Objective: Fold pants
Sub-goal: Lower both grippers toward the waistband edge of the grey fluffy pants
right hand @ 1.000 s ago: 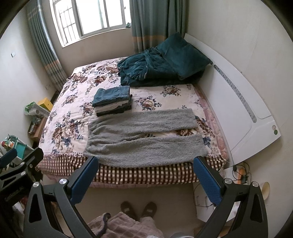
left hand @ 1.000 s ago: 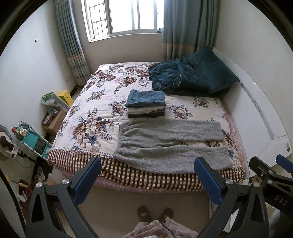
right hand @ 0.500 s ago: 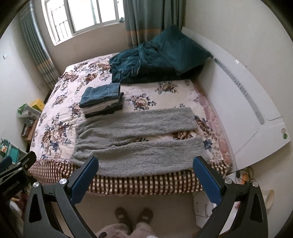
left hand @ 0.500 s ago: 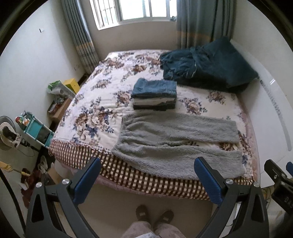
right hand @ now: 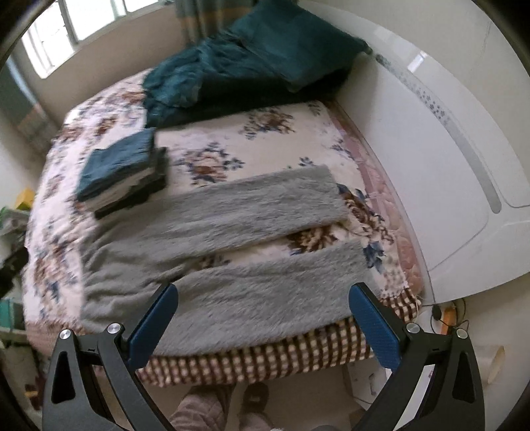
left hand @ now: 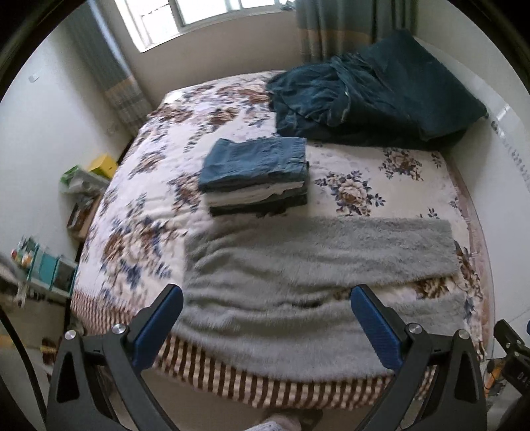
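My left tool point(left hand: 265, 318) is spread wide and empty above the near edge of the bed point(left hand: 139, 205). My right tool point(right hand: 263, 315) gapes the same, gripping nothing. The grey pants point(left hand: 298, 281) lie flat across the bed's near side, legs apart, just before a stack of folded clothes point(left hand: 255, 175).

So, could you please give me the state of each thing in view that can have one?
Left gripper: open, empty, above the bed's near edge.
Right gripper: open, empty.
Grey pants: spread flat, unfolded, legs apart.
Stack of clothes: folded, beside the pants.
Teal blanket: rumpled at the headboard end.
Curtains: drawn aside, window uncovered.
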A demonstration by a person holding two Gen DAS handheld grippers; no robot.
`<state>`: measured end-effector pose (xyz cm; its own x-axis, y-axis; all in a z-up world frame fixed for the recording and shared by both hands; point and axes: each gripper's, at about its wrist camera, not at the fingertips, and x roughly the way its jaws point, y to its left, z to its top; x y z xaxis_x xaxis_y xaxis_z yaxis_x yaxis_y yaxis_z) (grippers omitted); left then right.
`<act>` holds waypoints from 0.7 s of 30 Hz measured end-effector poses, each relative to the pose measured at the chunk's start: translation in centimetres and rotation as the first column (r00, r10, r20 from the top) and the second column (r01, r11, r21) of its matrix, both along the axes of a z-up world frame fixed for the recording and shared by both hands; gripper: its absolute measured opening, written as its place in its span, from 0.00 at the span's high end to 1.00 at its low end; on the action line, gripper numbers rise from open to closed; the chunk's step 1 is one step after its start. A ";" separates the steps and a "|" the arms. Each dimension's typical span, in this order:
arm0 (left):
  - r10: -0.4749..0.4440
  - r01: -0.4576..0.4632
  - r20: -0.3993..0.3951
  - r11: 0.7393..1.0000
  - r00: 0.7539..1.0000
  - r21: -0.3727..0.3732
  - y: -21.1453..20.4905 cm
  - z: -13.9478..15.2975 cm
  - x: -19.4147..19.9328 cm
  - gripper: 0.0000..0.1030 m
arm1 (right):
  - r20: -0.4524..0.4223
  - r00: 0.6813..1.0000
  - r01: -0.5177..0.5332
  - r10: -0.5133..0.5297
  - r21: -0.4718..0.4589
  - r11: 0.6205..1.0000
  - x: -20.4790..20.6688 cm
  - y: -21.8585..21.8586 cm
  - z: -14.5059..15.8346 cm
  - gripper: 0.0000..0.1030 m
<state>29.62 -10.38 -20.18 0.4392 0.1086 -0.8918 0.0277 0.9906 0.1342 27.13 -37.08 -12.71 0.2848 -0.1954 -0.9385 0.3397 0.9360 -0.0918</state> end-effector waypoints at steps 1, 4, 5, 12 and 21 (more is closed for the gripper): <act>-0.009 0.009 -0.008 1.000 1.000 0.000 -0.2 -1.0 1.8 0.00 | -0.022 1.000 0.018 -0.018 -0.016 1.000 1.6 -0.8 -1.3 0.00; -0.038 0.038 -0.040 0.999 0.998 -0.001 -0.8 -4.3 6.5 0.00 | -0.064 0.997 0.051 -0.054 -0.036 0.998 6.0 -2.9 -4.9 0.00; -0.045 0.046 -0.053 0.999 0.998 0.007 -0.9 -5.8 8.1 0.00 | -0.076 0.995 0.057 -0.061 -0.048 0.997 7.2 -3.6 -6.0 0.00; -0.070 0.084 -0.120 0.990 0.990 0.116 -2.7 -15.6 17.1 0.00 | -0.146 0.986 0.059 -0.076 -0.115 0.992 15.7 -8.3 -15.8 0.00; -0.389 0.530 -0.448 0.811 0.805 0.247 -11.5 -35.8 24.0 0.01 | -0.408 0.903 -0.196 0.137 -0.105 0.975 28.2 -8.4 -36.3 0.01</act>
